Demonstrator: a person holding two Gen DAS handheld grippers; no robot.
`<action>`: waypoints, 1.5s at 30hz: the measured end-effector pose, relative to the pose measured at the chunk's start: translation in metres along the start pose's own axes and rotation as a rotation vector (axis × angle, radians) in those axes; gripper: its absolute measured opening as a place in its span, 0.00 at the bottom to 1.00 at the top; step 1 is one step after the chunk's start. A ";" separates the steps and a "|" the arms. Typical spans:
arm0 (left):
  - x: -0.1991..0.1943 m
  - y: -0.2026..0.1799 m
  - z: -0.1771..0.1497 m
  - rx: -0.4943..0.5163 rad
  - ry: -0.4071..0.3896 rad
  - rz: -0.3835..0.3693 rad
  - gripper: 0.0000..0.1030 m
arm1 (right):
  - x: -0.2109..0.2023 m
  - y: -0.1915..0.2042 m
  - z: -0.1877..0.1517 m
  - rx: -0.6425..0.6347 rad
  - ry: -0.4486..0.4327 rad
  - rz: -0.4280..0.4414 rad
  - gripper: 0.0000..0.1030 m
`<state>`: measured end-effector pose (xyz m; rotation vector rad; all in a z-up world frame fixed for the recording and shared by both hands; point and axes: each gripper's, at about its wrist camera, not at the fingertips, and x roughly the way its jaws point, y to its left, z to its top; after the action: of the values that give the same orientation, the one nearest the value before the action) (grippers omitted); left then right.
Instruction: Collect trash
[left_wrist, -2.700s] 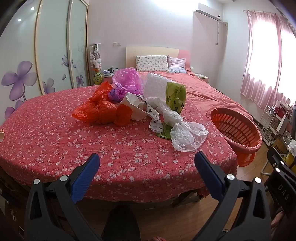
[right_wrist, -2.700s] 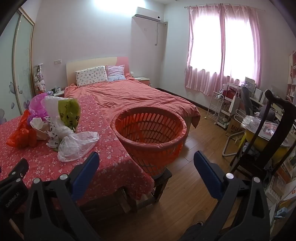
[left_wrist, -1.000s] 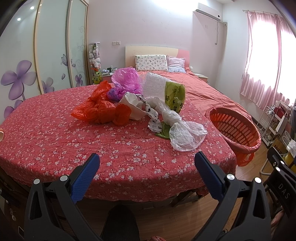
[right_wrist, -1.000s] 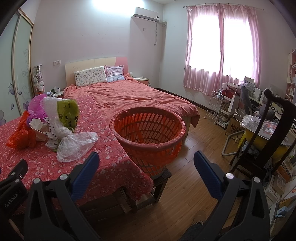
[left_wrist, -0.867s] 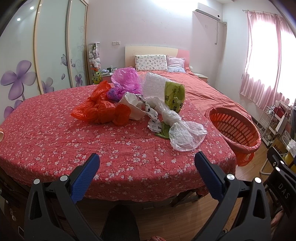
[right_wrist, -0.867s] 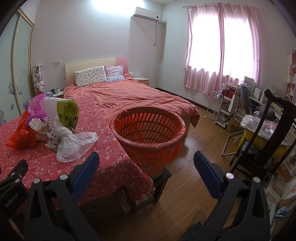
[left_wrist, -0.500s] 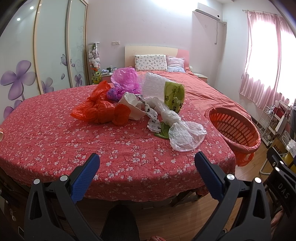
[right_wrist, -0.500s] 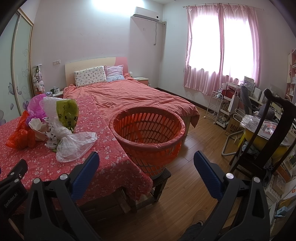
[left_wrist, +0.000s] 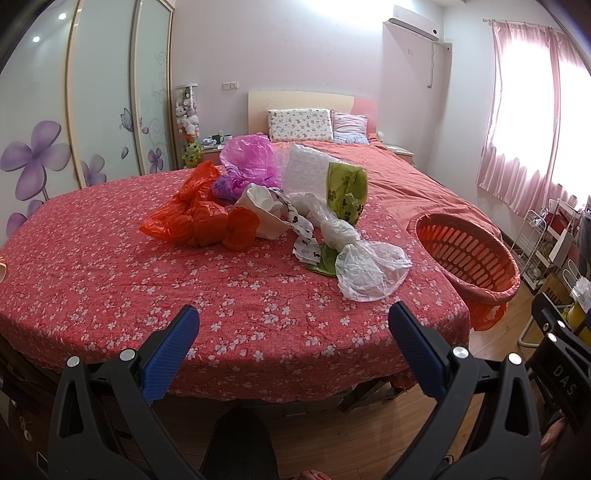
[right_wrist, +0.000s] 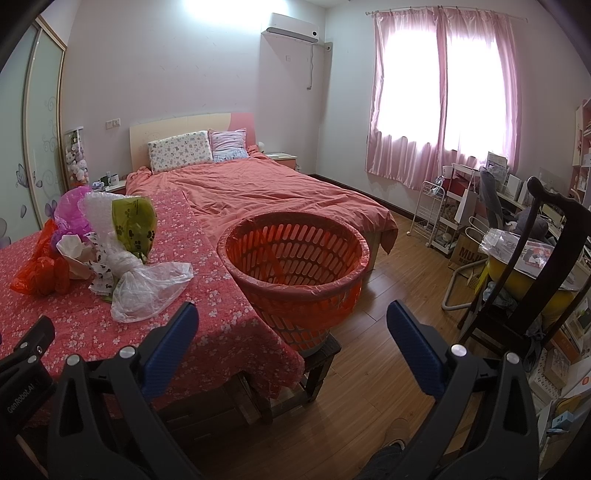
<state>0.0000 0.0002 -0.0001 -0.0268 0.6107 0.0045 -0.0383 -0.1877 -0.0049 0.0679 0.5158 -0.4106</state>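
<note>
A heap of plastic bags lies on the round table with the red flowered cloth (left_wrist: 110, 273): a clear bag (left_wrist: 371, 271) nearest, an orange-red bag (left_wrist: 199, 223), a magenta bag (left_wrist: 249, 158), a green paw-print bag (left_wrist: 345, 192) and a bubble-wrap sheet (left_wrist: 304, 168). An orange slatted basket (right_wrist: 295, 266) with a red liner stands on a low stool right of the table. My left gripper (left_wrist: 293, 338) hangs open short of the table's near edge. My right gripper (right_wrist: 291, 336) is open, in front of the basket, holding nothing. In the right wrist view the clear bag (right_wrist: 147, 290) lies left of the basket.
A bed with a red cover (right_wrist: 266, 192) lies behind the table. To the right stand a dark wooden chair (right_wrist: 546, 258), a white wire cart (right_wrist: 437, 214) and cluttered shelves. Sliding wardrobe doors (left_wrist: 107, 92) line the left wall. Wooden floor (right_wrist: 388, 295) lies between basket and chair.
Both views have drifted very slightly; the bags and basket sit a touch left in the frames. Both grippers stay open.
</note>
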 end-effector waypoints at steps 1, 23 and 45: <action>0.000 0.000 0.000 0.000 0.000 0.000 0.98 | 0.000 0.000 0.000 0.000 0.000 0.000 0.96; 0.000 0.000 0.000 -0.001 0.002 0.001 0.98 | 0.001 -0.001 0.000 0.004 0.003 0.004 0.96; 0.049 0.106 0.032 -0.197 0.017 0.126 0.98 | 0.086 0.098 0.044 0.032 0.072 0.414 0.84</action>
<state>0.0569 0.1064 -0.0047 -0.1789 0.6264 0.1868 0.0893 -0.1365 -0.0131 0.2168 0.5506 -0.0115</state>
